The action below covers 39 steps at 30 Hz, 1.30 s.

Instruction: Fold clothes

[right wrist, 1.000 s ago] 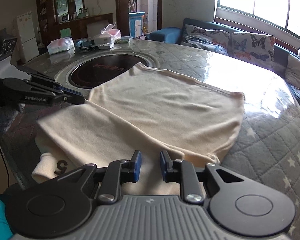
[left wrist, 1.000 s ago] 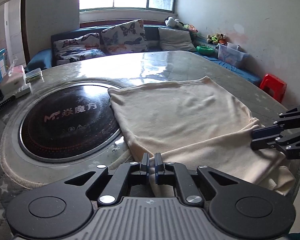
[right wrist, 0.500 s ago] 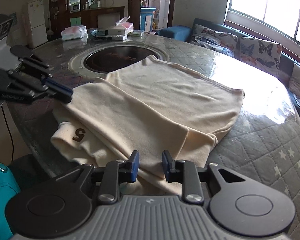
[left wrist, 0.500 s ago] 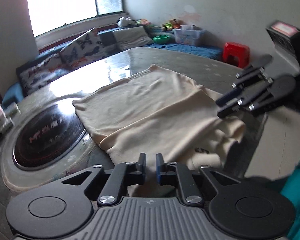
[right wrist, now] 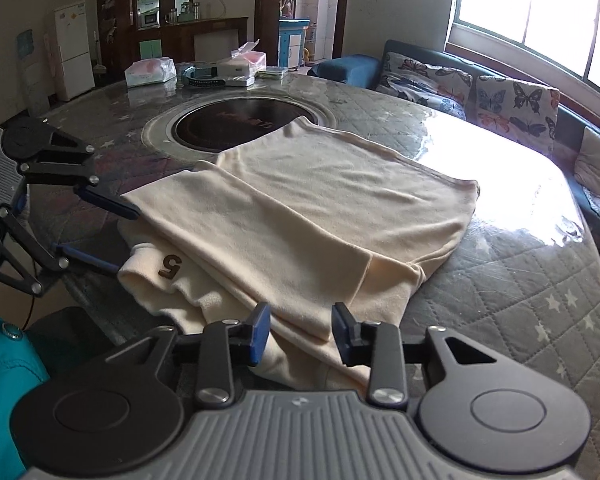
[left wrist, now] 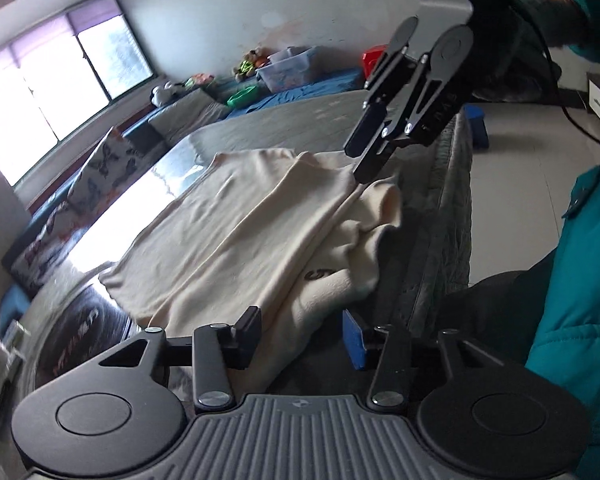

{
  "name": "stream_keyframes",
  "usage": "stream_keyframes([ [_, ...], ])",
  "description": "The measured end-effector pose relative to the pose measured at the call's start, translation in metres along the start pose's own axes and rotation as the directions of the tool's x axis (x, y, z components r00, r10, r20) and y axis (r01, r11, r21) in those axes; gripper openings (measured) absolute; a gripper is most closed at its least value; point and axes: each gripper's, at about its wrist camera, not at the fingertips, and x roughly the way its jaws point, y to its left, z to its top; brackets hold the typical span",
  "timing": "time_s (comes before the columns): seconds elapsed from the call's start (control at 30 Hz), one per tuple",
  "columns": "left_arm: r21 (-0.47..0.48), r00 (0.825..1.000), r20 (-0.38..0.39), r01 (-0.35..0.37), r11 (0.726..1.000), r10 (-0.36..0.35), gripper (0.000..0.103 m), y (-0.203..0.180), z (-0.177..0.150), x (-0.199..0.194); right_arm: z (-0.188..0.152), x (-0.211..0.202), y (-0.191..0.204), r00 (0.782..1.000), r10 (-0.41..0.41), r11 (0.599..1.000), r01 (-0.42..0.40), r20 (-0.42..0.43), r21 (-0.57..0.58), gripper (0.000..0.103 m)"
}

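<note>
1. Left wrist view: left gripper (left wrist: 300, 334) has its fingers apart, straddling the near edge of the cream garment (left wrist: 260, 220) lying part-folded on the bench (left wrist: 452, 216).
2. Right wrist view: right gripper (right wrist: 302, 334) likewise has its fingers apart at the garment's (right wrist: 320, 216) near hem. Both should probably pinch all layers evenly before lifting, keeping the fold straight.

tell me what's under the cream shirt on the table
The cream shirt lies on the quilted table cover; its far corner overlaps the round black cooktop's rim. Folded layers hide lower cloth, showing only a "5". Anything beneath is covered.
</note>
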Motion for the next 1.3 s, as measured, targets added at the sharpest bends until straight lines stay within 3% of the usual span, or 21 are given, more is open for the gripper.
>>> stream_keyframes([
  [0.1, 0.004, 1.000, 0.000, -0.001, 1.000, 0.001, 0.047, 0.001, 0.001, 0.009, -0.002, -0.004, 0.002, 1.000, -0.003, 1.000, 0.003, 0.003, -0.016, 0.038],
  [0.2, 0.002, 1.000, 0.013, 0.009, 1.000, -0.009, 0.031, 0.003, 0.001, 0.013, -0.005, -0.009, 0.005, 1.000, -0.007, 0.999, 0.007, -0.005, -0.044, 0.046],
  [0.27, -0.028, 1.000, 0.023, 0.022, 0.999, -0.021, 0.015, 0.006, 0.001, 0.014, -0.007, -0.012, 0.007, 1.000, -0.006, 0.997, 0.005, -0.014, -0.071, 0.049],
  [0.3, -0.054, 0.999, 0.030, 0.029, 0.998, -0.027, 0.012, 0.010, 0.001, 0.014, -0.009, -0.013, 0.007, 1.000, -0.005, 0.997, 0.004, -0.015, -0.082, 0.049],
  [0.53, -0.279, 0.998, 0.061, 0.043, 0.959, -0.027, 0.009, 0.050, 0.015, 0.016, -0.015, -0.014, 0.021, 0.999, -0.025, 0.978, 0.020, -0.023, -0.206, 0.063],
  [0.7, -0.346, 0.997, 0.059, 0.059, 0.936, -0.041, 0.009, 0.070, 0.021, 0.024, -0.012, 0.000, 0.031, 1.000, -0.024, 0.960, 0.025, 0.008, -0.278, 0.063],
  [0.8, -0.369, 0.998, 0.050, 0.060, 0.927, -0.045, 0.009, 0.074, 0.020, 0.028, -0.007, 0.010, 0.035, 0.999, -0.028, 0.944, 0.038, 0.036, -0.327, 0.059],
  [0.87, -0.378, 0.998, 0.050, 0.064, 0.924, -0.049, 0.009, 0.075, 0.018, 0.028, -0.004, 0.018, 0.036, 0.999, -0.034, 0.938, 0.044, 0.035, -0.345, 0.051],
  [0.93, -0.378, 0.997, 0.051, 0.071, 0.923, -0.056, 0.009, 0.075, 0.016, 0.027, -0.001, 0.025, 0.035, 1.000, -0.020, 0.937, 0.025, 0.019, -0.350, 0.036],
  [1.03, -0.363, 0.997, 0.051, 0.074, 0.929, -0.059, 0.013, 0.071, 0.012, 0.022, 0.005, 0.029, 0.027, 1.000, 0.015, 0.950, -0.016, -0.007, -0.311, 0.021],
  [1.3, -0.284, 0.999, 0.036, 0.028, 0.959, -0.019, 0.028, 0.053, -0.003, 0.007, 0.023, 0.025, 0.003, 0.997, 0.078, 0.987, -0.077, -0.001, -0.141, 0.014],
])
